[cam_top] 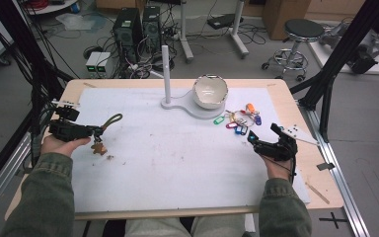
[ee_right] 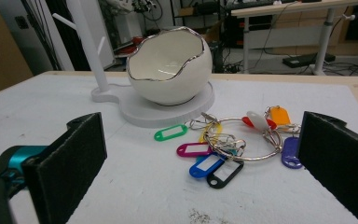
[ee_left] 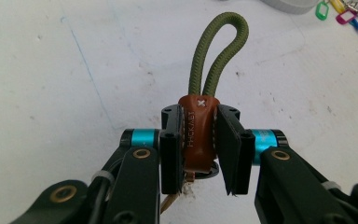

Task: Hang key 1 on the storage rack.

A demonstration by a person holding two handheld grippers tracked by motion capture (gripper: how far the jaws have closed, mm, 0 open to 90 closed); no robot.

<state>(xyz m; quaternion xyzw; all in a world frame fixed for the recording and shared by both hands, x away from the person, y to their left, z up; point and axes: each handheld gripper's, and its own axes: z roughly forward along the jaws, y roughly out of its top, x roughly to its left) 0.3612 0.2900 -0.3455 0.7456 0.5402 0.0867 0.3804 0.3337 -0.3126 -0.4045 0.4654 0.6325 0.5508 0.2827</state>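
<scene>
Left gripper (ee_left: 200, 149), clamped on the brown leather tab (ee_left: 197, 133) of a keychain whose olive cord loop (ee_left: 219, 51) stands up beyond the jaws; the left gripper view resolves the stitching and stamped lettering on the tab. From the high view, the same gripper (cam_top: 96, 131) lies at the left edge of the white mat (cam_top: 177, 168), held level in the person's left hand (cam_top: 61, 144), with the cord loop (cam_top: 112, 120) pointing toward the table's middle and a small brown piece (cam_top: 98, 147) hanging beneath. Right gripper (ee_right: 200, 168), jaws wide apart and holding nothing, frames a ring of coloured key tags (ee_right: 233, 144) lying just before the egg-shaped white bowl (ee_right: 170, 70) on its white stand (ee_right: 144, 112); the high view places this gripper (cam_top: 264, 136) near the tags (cam_top: 239, 121).
</scene>
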